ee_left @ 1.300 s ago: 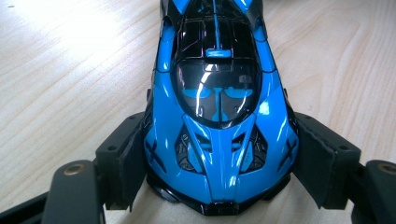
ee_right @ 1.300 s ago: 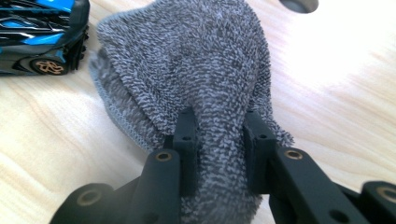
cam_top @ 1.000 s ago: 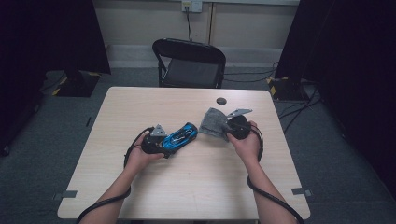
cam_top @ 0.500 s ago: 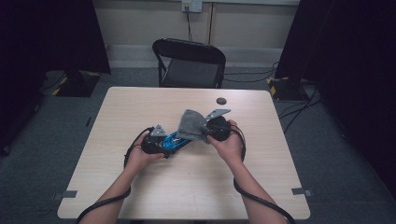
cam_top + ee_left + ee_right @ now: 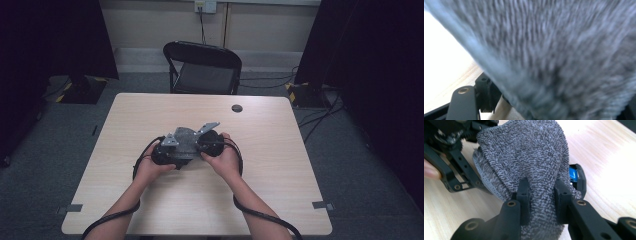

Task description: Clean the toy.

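Your right gripper [image 5: 541, 195] has its two black jaws pinched tight on a grey terry cloth [image 5: 529, 157], whose looped, nubbly pile bunches between the pads and fans out above them into a soft rounded hump with a stitched hem along its left edge. From the high view, the cloth [image 5: 186, 139] sits over the middle of the pale wood-grain table [image 5: 280, 165], draped across your left gripper [image 5: 167, 152], with both hands close together. A glossy blue object [image 5: 573, 173] with a black rim peeks out just beside the cloth; most of it is covered. Blurred grey weave blocks your left gripper's own camera, so I cannot tell how its jaws stand.
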`<state>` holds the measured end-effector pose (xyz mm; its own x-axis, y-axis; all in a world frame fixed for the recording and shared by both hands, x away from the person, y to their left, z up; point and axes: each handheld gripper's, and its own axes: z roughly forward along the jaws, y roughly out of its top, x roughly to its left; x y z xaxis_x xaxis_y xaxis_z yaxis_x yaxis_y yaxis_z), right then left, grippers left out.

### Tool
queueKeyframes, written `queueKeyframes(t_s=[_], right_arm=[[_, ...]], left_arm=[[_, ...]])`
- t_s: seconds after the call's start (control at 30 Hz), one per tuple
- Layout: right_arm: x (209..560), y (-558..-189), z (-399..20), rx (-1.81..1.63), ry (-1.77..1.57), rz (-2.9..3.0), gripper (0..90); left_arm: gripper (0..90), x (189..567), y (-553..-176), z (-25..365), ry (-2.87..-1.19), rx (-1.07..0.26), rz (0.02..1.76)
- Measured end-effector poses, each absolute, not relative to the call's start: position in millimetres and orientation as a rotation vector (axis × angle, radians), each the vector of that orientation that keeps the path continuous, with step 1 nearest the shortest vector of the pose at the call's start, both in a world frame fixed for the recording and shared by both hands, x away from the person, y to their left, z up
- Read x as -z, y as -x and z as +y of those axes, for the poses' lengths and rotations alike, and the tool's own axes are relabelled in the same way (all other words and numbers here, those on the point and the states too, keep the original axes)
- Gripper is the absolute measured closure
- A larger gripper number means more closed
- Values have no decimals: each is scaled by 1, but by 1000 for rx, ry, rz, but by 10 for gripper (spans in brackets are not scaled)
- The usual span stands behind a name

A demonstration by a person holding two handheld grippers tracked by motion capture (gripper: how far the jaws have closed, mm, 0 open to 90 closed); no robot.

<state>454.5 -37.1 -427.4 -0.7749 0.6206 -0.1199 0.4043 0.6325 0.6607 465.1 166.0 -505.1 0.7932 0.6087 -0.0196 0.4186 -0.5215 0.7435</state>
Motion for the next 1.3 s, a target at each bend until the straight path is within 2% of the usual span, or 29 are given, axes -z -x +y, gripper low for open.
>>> queueKeyframes(t_s=[0.6, 1.3], right_arm=[[447, -460, -28, -835, -809, 2558, 711], [453, -467, -35, -834, -836, 2552, 709]], left_arm=[[257, 505, -465, 166, -2197, -313, 754], [258, 505, -465, 166, -2197, -312, 757]])
